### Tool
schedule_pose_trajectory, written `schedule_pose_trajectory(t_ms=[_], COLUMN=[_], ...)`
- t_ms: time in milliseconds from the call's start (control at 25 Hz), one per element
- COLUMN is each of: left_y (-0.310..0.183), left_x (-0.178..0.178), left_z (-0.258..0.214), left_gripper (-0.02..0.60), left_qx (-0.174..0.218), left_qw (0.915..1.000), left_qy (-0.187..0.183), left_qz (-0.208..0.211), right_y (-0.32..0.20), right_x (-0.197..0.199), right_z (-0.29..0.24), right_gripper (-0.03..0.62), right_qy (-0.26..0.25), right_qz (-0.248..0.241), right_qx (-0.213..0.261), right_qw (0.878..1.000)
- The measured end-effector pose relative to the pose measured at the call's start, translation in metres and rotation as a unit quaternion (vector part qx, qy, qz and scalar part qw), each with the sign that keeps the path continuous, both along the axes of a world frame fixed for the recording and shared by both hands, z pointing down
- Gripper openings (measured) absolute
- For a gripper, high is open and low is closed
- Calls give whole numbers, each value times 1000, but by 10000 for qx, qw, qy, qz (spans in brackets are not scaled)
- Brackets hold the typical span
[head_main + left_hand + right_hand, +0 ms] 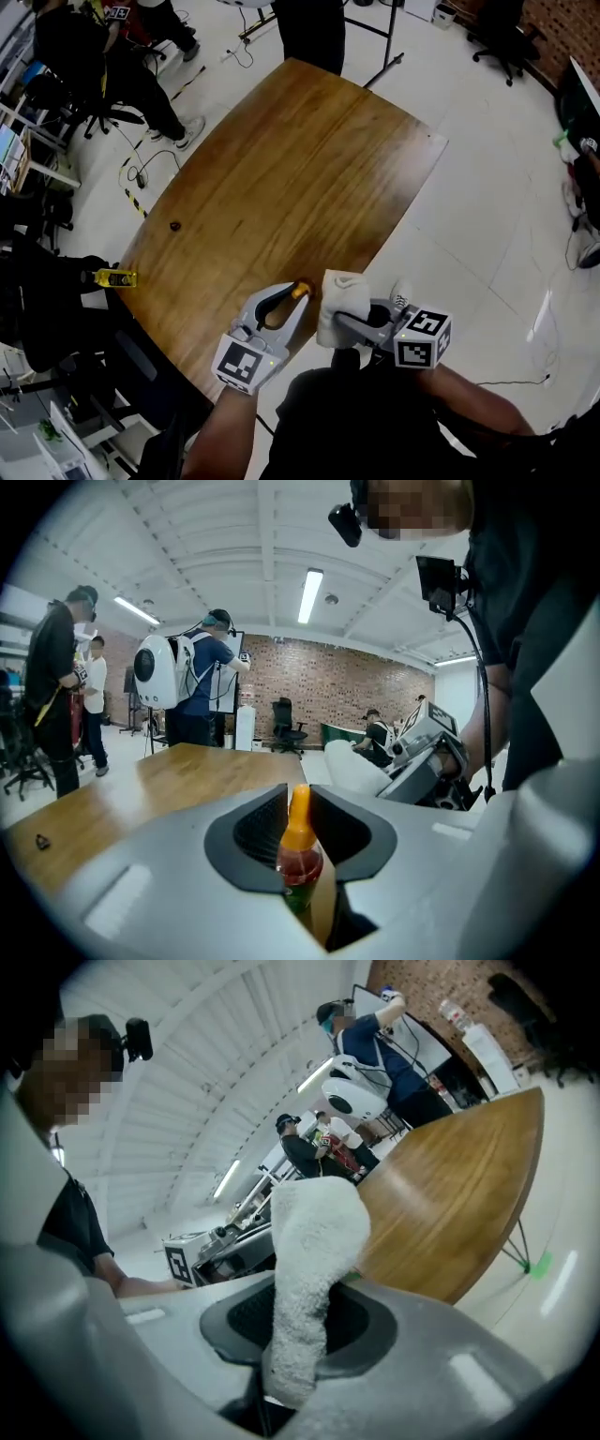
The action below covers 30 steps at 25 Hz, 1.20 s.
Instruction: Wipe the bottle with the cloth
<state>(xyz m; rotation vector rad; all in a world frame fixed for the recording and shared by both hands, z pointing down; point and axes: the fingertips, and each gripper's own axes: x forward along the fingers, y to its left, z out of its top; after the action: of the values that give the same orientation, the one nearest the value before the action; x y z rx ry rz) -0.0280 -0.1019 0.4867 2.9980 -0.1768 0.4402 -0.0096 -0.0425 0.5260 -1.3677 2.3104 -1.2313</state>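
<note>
Left gripper [300, 803] — bottle [298, 860]; right gripper [302, 1297] — cloth [317, 1232]

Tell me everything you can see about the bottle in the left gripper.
The bottle is small, with a tapered orange nozzle, a clear body showing red contents, and something green lower down. The left hand-held gripper clamps its body, with the nozzle pointing out along the jaws. It is held above the near edge of the wooden table, close beside the white cloth.
</note>
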Motion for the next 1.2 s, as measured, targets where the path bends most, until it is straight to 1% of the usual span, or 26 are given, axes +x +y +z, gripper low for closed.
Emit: schedule_pose_trajectory(t_ms=[120,240,400,520,680,840,920,1040,1200], left_y=[2,1,-1,-1,0,0,0,0,-1], left_x=[0,1,-2,-2,0,-1,0,1,1], left_z=[1,2,4,3,4,5,6,5,5], left_gripper=[83,81,80,80,79,78,78,78,78], left_qx=[1,-6,4,-40,-138,-158,-163,-165,-198], left_qw=[10000,9999,9999,9999,9999,9999,9999,9998,9998], left_qy=[38,65,43,40,53,26,38,90,84], left_qz=[74,109,123,109,67,49,30,9,-11], right_y=[-9,-22,-30,-31,-30,-31,-29,-27,-26], right_x=[-10,-17,-20,-22,-22,-24,-23,-23,-25], right_z=[-1,2,21,30,34,39,43,50,65], right_gripper=[75,75,75,75,75,75,75,75,75], right_qy=[-533,-728,-686,-670,-781,-882,-808,-568,-369], right_qz=[163,258,404,387,159,-91,-200,-313,-272], right_qx=[267,411,282,200,271,234,181,61,-212], right_qw=[9981,9962,9964,9968,9965,9958,9964,9979,9987])
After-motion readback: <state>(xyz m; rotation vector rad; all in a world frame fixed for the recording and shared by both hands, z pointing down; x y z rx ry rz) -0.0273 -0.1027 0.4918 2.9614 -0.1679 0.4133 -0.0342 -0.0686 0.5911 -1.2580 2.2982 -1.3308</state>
